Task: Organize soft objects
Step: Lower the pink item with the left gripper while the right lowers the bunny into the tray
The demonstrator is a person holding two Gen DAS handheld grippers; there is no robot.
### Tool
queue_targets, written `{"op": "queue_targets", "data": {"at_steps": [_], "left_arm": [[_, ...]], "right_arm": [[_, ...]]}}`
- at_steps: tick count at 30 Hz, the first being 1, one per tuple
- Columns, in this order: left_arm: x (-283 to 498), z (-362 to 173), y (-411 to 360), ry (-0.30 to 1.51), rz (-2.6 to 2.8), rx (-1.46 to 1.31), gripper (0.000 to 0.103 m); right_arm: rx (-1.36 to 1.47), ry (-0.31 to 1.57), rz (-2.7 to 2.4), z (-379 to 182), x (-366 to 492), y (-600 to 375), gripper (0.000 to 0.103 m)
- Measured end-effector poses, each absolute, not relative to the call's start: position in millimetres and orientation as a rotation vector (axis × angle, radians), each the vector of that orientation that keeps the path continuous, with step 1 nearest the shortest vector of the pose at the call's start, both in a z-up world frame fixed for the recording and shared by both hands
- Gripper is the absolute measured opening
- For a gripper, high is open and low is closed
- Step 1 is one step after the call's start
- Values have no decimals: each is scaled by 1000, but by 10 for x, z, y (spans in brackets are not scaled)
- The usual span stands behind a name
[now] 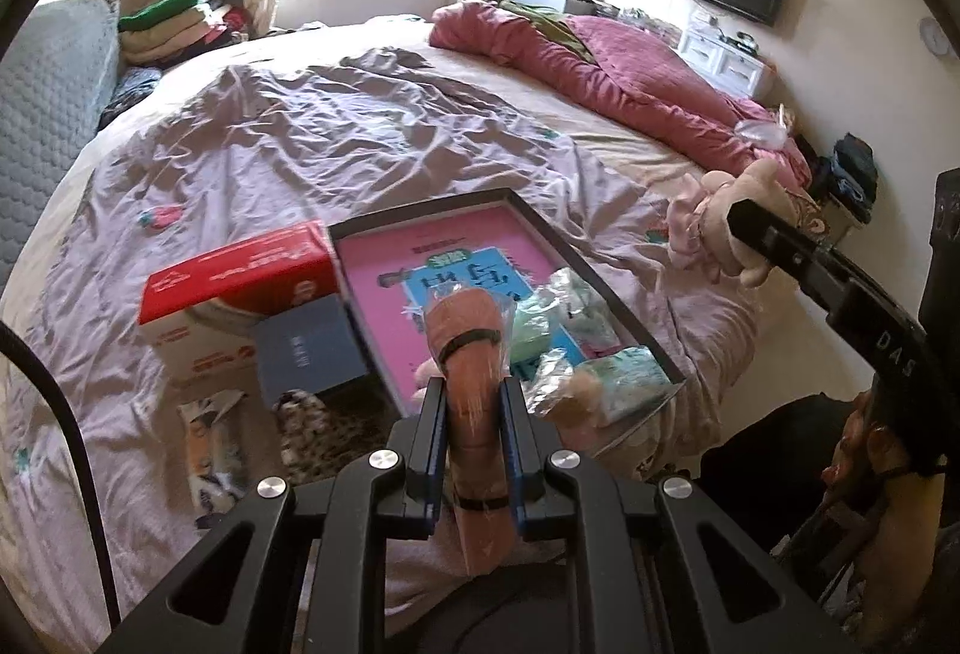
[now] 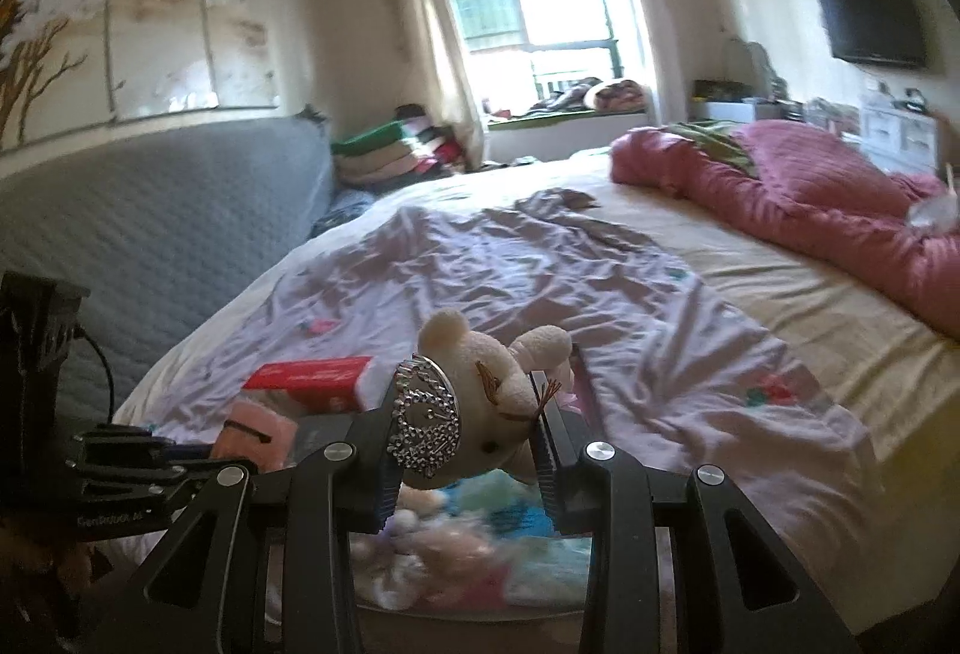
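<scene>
My left gripper (image 1: 471, 402) is shut on an orange-pink soft toy with black bands (image 1: 471, 354), held above the near end of a dark-framed tray (image 1: 540, 225) with a pink bottom on the bed. Several soft items in clear wrap (image 1: 576, 318) lie in the tray. My right gripper (image 2: 468, 450) is shut on a cream plush bear with a silver tiara (image 2: 480, 402), held over the same tray, whose contents (image 2: 480, 546) look blurred below. The right gripper and its bear also show in the left wrist view (image 1: 738, 222) at the right, beyond the tray.
A red and white box (image 1: 234, 282) and a grey-blue box (image 1: 306, 348) stand left of the tray. A patterned packet (image 1: 213, 438) lies near them. A rumpled lilac sheet (image 1: 300, 144) covers the bed; a pink duvet (image 1: 606, 72) lies far right.
</scene>
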State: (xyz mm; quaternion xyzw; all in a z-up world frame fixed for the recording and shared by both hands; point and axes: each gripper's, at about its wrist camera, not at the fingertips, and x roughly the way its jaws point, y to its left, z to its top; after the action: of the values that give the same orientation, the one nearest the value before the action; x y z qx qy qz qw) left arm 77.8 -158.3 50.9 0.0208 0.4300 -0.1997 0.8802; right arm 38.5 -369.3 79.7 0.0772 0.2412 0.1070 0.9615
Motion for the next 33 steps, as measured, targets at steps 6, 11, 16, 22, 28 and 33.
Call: {"op": "queue_targets", "data": {"at_steps": [6, 11, 16, 22, 28, 33], "left_arm": [[858, 386, -1811, 915, -430, 78, 17], [938, 286, -1949, 932, -431, 103, 17], [1025, 194, -2024, 945, -427, 108, 17], [1112, 73, -2104, 969, -428, 111, 17], [1205, -39, -2140, 993, -427, 116, 17], [1277, -129, -2145, 1014, -430, 96, 17]], "right_arm": [[184, 500, 198, 668, 380, -3841, 38], [188, 521, 207, 532, 404, -3835, 38], [187, 547, 204, 387, 441, -3848, 38], [204, 573, 203, 246, 513, -3882, 38], [181, 592, 202, 162, 577, -3841, 38], [161, 617, 200, 78, 636, -3793, 38]]}}
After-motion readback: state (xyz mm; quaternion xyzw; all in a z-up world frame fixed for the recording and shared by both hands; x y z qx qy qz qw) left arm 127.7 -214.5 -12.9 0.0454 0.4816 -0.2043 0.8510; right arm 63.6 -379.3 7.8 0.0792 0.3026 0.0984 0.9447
